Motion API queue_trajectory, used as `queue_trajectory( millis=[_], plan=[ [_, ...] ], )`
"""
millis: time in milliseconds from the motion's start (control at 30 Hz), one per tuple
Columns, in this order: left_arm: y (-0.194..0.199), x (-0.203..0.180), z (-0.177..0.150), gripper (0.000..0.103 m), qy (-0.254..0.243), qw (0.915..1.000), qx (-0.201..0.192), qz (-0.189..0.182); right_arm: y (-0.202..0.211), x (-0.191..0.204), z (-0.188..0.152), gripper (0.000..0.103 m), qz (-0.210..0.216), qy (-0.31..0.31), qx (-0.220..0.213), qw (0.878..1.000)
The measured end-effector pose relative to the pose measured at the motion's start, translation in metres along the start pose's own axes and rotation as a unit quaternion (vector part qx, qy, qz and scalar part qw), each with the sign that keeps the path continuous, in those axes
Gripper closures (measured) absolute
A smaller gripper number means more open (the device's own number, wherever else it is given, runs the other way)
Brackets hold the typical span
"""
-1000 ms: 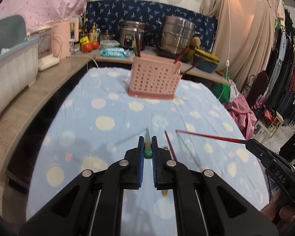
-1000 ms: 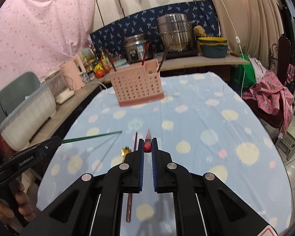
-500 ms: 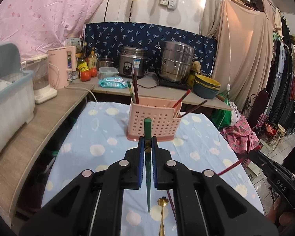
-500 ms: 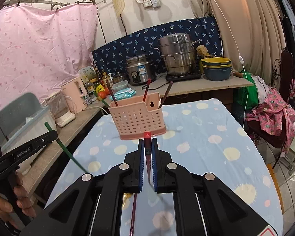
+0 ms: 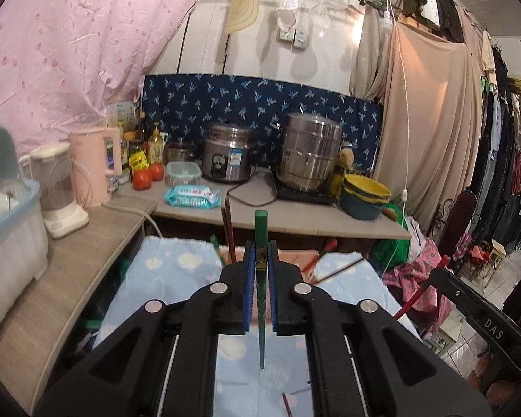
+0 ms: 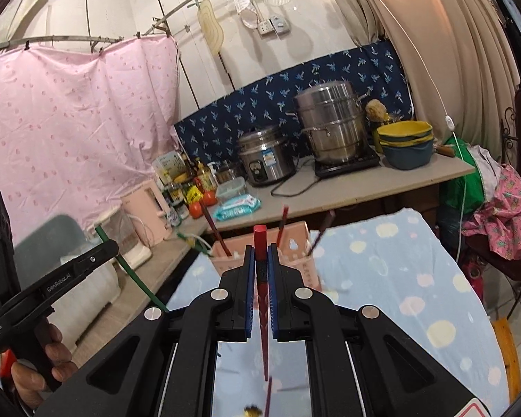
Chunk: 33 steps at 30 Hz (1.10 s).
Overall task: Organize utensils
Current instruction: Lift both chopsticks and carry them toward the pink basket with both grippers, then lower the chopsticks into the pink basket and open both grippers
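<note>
My left gripper (image 5: 260, 260) is shut on a green chopstick (image 5: 261, 229), held upright with its tip pointing down over the table. My right gripper (image 6: 260, 264) is shut on a red chopstick (image 6: 260, 239), also upright, tip down. The pink utensil basket (image 6: 297, 243) stands just beyond both grippers, mostly hidden behind the fingers; several chopsticks (image 6: 214, 229) stick out of it. In the left wrist view only its rim (image 5: 295, 253) shows. A dark chopstick (image 6: 268, 396) and a gold spoon end (image 6: 251, 409) lie on the cloth below.
The table has a blue spotted cloth (image 6: 399, 278). A wooden counter (image 5: 69, 278) runs on the left with a blender (image 5: 57, 187), a pink kettle (image 5: 93, 166) and a plastic bin (image 5: 10, 243). Pots (image 5: 309, 153) and bowls (image 5: 364, 194) stand on the back counter.
Both grippers have risen and tilted up, turning their chopsticks from lying forward to upright, and have come closer to the basket.
</note>
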<state>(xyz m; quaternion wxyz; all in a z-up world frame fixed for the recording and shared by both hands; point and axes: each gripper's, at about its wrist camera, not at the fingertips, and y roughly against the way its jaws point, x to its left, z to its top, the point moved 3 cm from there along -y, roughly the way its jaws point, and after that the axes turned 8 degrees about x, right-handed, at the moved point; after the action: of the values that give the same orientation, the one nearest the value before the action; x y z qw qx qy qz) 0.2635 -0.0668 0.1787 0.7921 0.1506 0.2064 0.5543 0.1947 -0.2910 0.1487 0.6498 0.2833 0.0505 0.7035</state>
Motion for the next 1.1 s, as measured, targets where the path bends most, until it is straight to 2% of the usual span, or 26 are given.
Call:
queue_trajectory(
  millis=[333, 533, 800, 1100],
  plan=[
    [-0.029, -0.003, 0.079, 0.096, -0.006, 0.9977, -0.067, 0.008, -0.041, -0.001, 0.084, 0.096, 0.021, -0.020, -0.062, 0.998],
    [-0.063, 0.001, 0.092, 0.096, -0.004, 0.9976, -0.067, 0.016, -0.074, -0.001, 0.113, 0.096, 0.023, -0.034, -0.085, 0.996],
    [-0.111, 0.013, 0.074, 0.096, 0.002, 0.9993, -0.027, 0.025, -0.135, -0.007, 0.095, 0.096, 0.003, -0.025, -0.038, 0.999],
    [-0.133, 0.021, 0.058, 0.096, 0.006, 0.9996, 0.000, 0.029, -0.165, -0.015, 0.076, 0.096, -0.015, -0.018, -0.001, 1.000]
  ],
)
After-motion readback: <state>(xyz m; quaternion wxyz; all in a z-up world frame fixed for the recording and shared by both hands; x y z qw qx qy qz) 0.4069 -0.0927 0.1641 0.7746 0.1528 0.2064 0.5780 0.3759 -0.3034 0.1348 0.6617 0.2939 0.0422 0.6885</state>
